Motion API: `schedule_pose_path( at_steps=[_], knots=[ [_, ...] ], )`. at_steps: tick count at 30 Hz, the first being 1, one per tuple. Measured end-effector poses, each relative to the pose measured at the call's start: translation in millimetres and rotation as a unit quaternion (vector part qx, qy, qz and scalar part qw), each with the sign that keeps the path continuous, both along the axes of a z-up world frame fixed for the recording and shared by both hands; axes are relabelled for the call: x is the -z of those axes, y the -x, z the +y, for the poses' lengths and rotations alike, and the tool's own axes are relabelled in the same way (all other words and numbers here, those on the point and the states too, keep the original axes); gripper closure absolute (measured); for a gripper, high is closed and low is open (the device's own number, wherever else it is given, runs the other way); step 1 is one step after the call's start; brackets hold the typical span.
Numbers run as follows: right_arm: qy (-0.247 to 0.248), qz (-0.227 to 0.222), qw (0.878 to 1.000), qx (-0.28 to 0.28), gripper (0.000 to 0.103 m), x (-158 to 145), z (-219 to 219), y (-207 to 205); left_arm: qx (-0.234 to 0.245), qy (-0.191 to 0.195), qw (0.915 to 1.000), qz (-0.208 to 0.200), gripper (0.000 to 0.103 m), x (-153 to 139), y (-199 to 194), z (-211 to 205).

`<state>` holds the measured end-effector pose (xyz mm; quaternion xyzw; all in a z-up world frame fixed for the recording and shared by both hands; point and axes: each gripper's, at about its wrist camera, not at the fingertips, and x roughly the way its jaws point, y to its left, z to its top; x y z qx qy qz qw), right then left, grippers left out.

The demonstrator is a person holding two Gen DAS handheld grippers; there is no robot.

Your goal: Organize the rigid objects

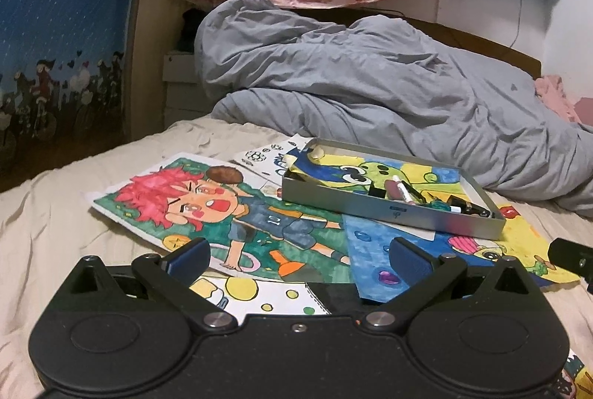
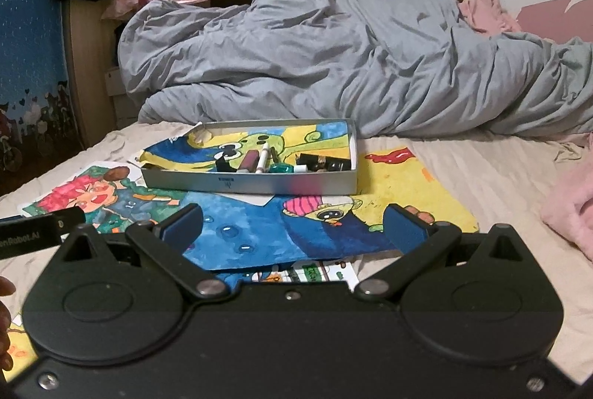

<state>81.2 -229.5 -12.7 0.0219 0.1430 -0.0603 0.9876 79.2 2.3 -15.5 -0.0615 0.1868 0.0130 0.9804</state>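
A shallow silver tin tray point(image 1: 393, 210) point(image 2: 255, 183) lies on the bed on top of colourful drawings. Inside it lie several small cosmetics: a white pen-like tube point(image 2: 263, 158), a maroon tube point(image 2: 249, 160), a teal bottle point(image 2: 280, 169) and dark bottles point(image 2: 326, 162); they also show in the left wrist view point(image 1: 426, 197). My left gripper point(image 1: 298, 256) is open and empty, low over the drawings, in front of the tray. My right gripper point(image 2: 292, 225) is open and empty, just in front of the tray.
Several painted drawings point(image 1: 207, 206) point(image 2: 400, 184) lie spread on the beige sheet. A rumpled grey duvet point(image 1: 370, 80) point(image 2: 333, 58) lies behind the tray. Pink cloth point(image 2: 570, 210) lies at the right. A blue curtain point(image 1: 55, 28) hangs at the left.
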Motion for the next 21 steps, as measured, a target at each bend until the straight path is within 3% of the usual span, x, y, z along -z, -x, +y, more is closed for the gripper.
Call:
schedule_pose_path(
  at_steps=[21],
  knots=[
    [0.005,0.015,1.000,-0.012,0.001,3.1,5.2,-5.9,0.004,-0.010,0.9999,0.001,0.001,4.5,-2.4,-2.2]
  ],
)
